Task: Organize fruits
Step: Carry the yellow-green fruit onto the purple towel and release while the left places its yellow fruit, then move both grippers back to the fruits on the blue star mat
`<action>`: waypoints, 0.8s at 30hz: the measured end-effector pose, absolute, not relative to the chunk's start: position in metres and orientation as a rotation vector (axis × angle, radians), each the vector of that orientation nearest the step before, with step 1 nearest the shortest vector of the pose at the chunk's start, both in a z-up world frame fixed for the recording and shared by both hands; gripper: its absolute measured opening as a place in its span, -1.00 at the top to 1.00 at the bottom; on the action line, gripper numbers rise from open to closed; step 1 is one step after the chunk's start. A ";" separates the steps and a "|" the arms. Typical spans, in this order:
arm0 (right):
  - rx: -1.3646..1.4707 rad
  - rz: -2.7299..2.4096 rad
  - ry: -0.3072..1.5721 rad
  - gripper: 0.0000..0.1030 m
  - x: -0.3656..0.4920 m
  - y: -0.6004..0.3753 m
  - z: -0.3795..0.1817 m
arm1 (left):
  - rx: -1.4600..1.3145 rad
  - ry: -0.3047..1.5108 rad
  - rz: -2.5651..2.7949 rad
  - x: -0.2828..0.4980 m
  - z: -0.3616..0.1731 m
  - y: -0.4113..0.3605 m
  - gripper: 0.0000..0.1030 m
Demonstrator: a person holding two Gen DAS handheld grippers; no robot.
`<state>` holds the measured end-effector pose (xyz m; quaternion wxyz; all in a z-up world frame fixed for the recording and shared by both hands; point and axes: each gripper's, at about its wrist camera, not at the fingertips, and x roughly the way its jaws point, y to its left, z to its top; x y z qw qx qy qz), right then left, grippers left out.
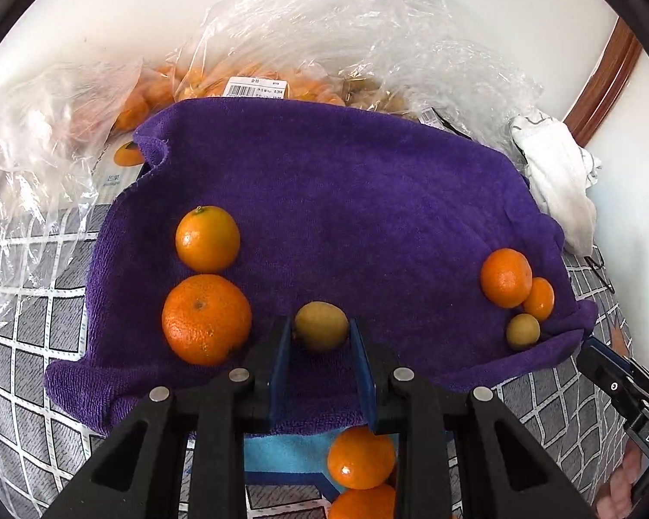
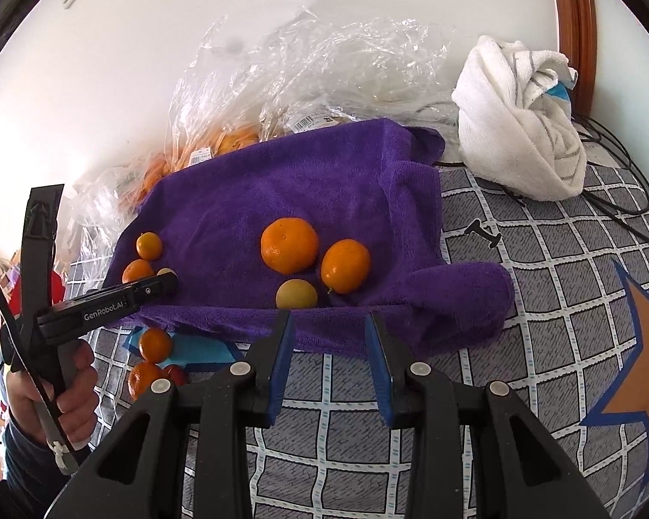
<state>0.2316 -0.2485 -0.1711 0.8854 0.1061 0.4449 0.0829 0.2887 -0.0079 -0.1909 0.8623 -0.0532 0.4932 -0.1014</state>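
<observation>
A purple towel [image 1: 346, 199] lies on the bed and holds the fruit. My left gripper [image 1: 320, 333] is shut on a small yellow-green fruit [image 1: 321, 325] just above the towel's near edge. A large orange [image 1: 206, 319] and a smaller orange [image 1: 207, 238] sit to its left. Two oranges [image 1: 506, 277] and another yellow-green fruit [image 1: 522, 331] lie at the right. My right gripper [image 2: 329, 324] is open and empty at the towel's [image 2: 281, 190] near edge, just short of a yellow-green fruit [image 2: 296, 295] and two oranges [image 2: 289, 244]. The left gripper [image 2: 164, 283] shows at the left there.
Clear plastic bags [image 1: 281, 43] with more oranges stand behind the towel against the wall. A white cloth bundle [image 2: 519, 121] lies at the back right with black cables. Two oranges [image 1: 361, 458] lie on a blue patch of the checked bedspread [image 2: 541, 281] below the towel.
</observation>
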 end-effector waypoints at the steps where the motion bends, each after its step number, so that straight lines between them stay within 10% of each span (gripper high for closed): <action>1: 0.219 0.170 0.927 0.35 0.231 -0.248 -0.171 | -0.116 1.036 -0.215 0.289 -0.190 -0.007 0.44; 6: 0.179 0.141 0.923 0.31 0.223 -0.241 -0.169 | -0.125 1.002 -0.230 0.273 -0.177 -0.003 -0.18; 24: 0.106 0.026 0.858 0.09 0.176 -0.202 -0.166 | -0.095 0.923 -0.103 0.187 -0.156 0.063 -0.18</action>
